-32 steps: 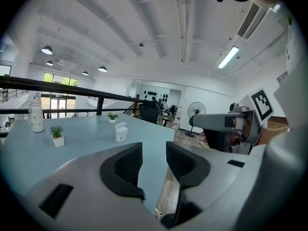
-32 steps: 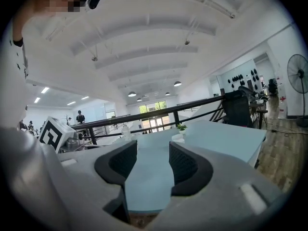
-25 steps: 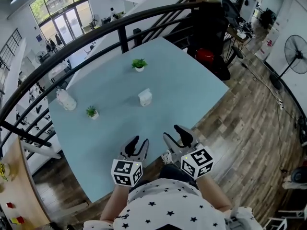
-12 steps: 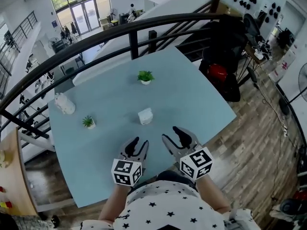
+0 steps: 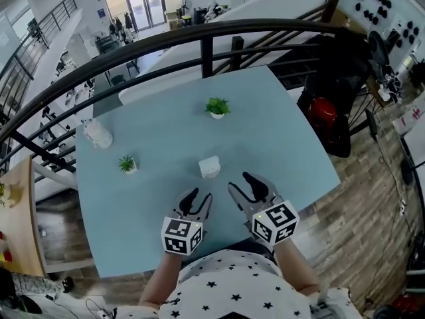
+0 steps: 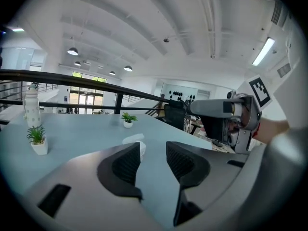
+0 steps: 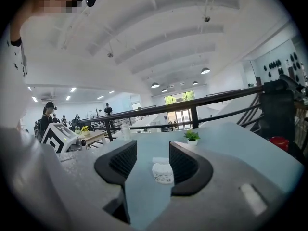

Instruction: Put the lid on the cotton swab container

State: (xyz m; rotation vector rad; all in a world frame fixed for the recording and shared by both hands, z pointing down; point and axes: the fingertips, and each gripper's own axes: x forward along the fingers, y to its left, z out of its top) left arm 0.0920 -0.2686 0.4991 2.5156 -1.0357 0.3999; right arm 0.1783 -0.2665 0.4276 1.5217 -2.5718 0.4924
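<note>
The cotton swab container (image 5: 209, 167) is a small white box standing in the middle of the light blue table (image 5: 279, 131). In the right gripper view the container (image 7: 163, 171) shows a flat white piece lying on its top, and it stands some way ahead of the jaws, not touched. My right gripper (image 5: 241, 183) is open and empty, just right of and nearer than the box. My left gripper (image 5: 199, 198) hovers open and empty in front of it. In the left gripper view the container (image 6: 136, 141) peeks out beside the left jaw.
Two small potted plants (image 5: 216, 106) (image 5: 127, 164) and a white bottle (image 5: 98, 133) stand on the far and left parts of the table. A black railing (image 5: 199, 32) curves behind the table. Wooden floor lies to the right.
The head view has swung, and the container now lies closer to both grippers than a second ago. Both pairs of jaws stay as wide as before.
</note>
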